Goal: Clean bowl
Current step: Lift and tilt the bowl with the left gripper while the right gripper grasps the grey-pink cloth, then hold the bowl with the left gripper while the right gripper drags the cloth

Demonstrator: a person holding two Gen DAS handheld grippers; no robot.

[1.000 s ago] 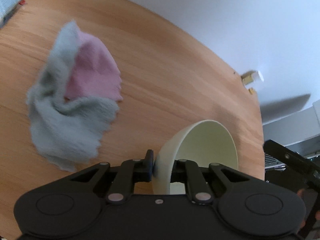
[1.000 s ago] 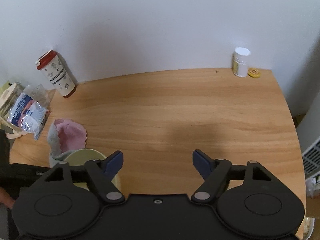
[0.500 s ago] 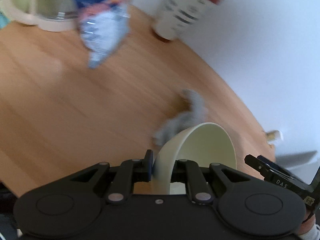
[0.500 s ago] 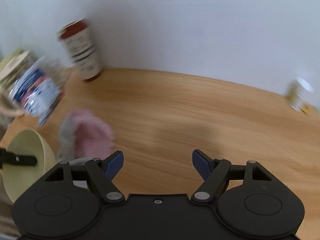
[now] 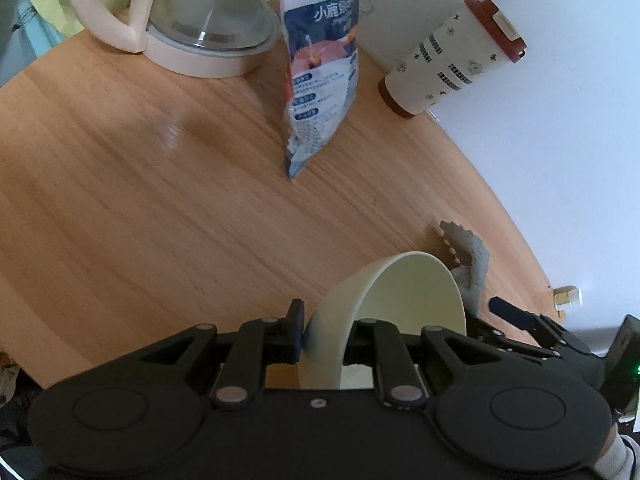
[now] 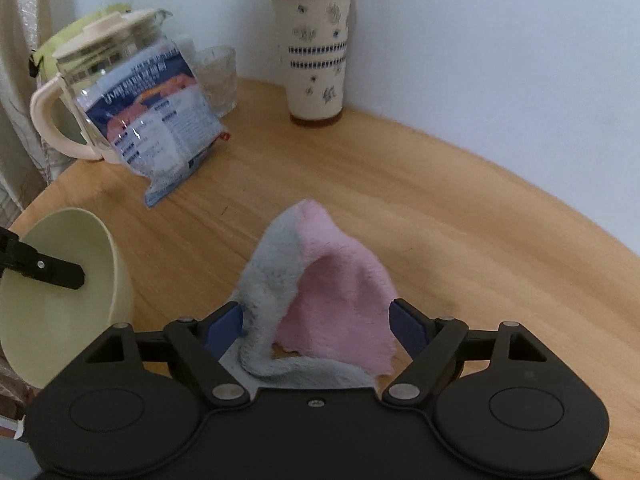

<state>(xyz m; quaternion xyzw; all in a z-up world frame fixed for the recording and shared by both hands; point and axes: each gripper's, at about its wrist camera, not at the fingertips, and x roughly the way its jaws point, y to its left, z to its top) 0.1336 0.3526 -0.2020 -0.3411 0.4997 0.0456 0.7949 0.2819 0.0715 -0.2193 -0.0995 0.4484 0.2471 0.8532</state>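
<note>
Gripping the bowl point(image 5: 404, 312) by its wall, the left gripper point(image 5: 326, 328) has its jaws clamped on the pale rim: one finger presses the outside, the other reaches inside the cavity. The bowl is held tipped on its side above the table point(image 5: 160, 208), its opening turned toward the right gripper point(image 6: 318, 320). In the right wrist view the same bowl sits at the far left, with the left gripper's inner finger lying dark across its inside.

The right gripper's jaws stand wide apart, one blue pad on each side of the cloth point(image 6: 324, 292). The cloth is a rumpled peak, grey on its left flank and pink on its right, rising between the two fingers. The grey flank looks to brush the left pad; whether the pink edge touches the right pad cannot be told. A grey fold curls back toward the gripper's body. Bowl and cloth lie near each other but apart, the bowl to the left of the cloth.

From the left wrist, only a grey scalloped corner of the cloth shows past the bowl's rim, with a blue pad of the right gripper just beyond it.

Along the wall stand a kettle point(image 5: 192, 28), a snack packet point(image 5: 320, 80) leaning against it, and a red-lidded tumbler point(image 6: 316, 48). A small white bottle point(image 5: 568, 295) sits at the table's far edge.
</note>
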